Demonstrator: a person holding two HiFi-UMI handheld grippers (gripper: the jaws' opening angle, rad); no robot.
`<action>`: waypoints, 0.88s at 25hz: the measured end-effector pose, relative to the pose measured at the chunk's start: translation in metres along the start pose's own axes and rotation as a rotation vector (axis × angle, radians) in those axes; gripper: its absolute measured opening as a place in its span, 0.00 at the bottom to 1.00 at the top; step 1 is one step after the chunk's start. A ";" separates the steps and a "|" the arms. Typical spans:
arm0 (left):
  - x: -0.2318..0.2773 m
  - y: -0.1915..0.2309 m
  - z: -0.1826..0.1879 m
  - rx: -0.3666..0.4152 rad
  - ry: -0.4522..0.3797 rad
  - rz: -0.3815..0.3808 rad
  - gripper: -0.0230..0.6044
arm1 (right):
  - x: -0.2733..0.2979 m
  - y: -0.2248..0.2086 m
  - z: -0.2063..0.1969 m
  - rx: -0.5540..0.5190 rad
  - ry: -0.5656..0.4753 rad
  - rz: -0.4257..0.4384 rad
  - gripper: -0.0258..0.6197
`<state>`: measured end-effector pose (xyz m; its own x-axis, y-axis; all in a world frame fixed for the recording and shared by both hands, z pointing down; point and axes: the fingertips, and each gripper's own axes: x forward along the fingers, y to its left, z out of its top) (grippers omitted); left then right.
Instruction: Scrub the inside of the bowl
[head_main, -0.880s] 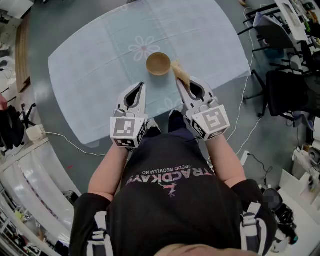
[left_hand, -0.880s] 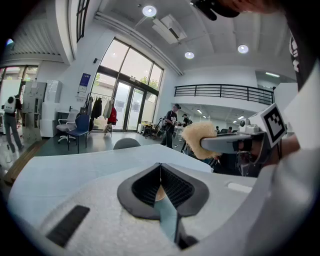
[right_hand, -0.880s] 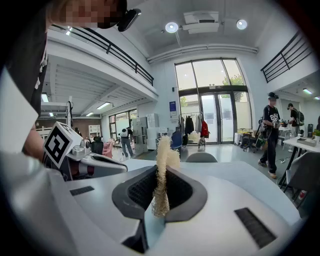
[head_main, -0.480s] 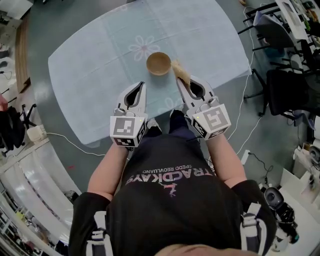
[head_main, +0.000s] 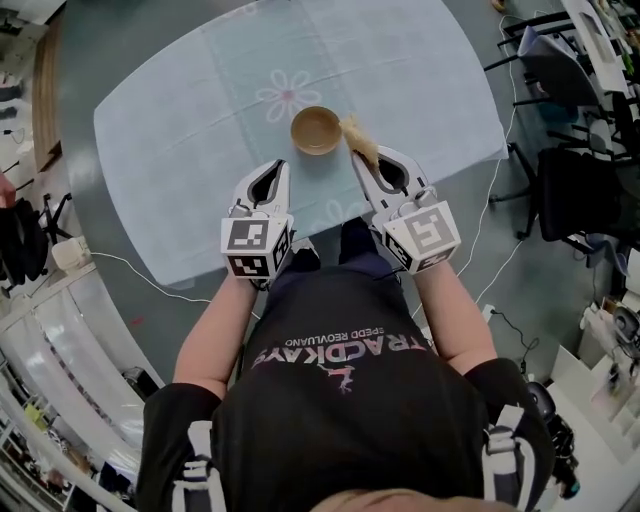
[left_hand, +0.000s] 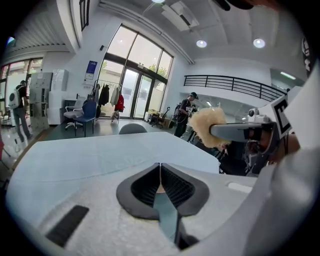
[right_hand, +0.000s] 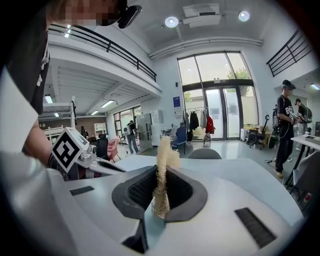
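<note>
In the head view a round tan bowl stands upright on the pale blue tablecloth, close to the near edge. My right gripper sits just right of the bowl, shut on a straw-coloured fibrous scrubber whose tip reaches beside the bowl's rim. The right gripper view shows the scrubber pinched upright between the jaws of my right gripper. My left gripper hovers short of the bowl, to its near left. In its own view the left gripper is shut with nothing in it.
The table has a flower print behind the bowl. Black chairs and a white cable lie to the right on the floor. People stand far off in the hall.
The left gripper has edged slightly forward toward the table. The right gripper, the scrubber and the bowl stand much as before.
</note>
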<state>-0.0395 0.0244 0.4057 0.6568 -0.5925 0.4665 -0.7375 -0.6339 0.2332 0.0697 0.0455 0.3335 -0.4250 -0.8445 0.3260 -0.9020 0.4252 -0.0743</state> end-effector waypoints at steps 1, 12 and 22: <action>0.005 0.002 -0.004 -0.016 0.015 0.009 0.07 | 0.004 -0.003 -0.002 -0.005 0.008 0.013 0.09; 0.058 0.036 -0.044 -0.244 0.125 0.082 0.07 | 0.054 -0.020 -0.026 -0.081 0.113 0.129 0.09; 0.100 0.046 -0.072 -0.363 0.201 0.106 0.20 | 0.090 -0.030 -0.058 -0.157 0.223 0.210 0.09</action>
<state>-0.0193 -0.0283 0.5247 0.5571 -0.5137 0.6526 -0.8304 -0.3372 0.4435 0.0633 -0.0245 0.4195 -0.5575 -0.6488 0.5179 -0.7665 0.6419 -0.0210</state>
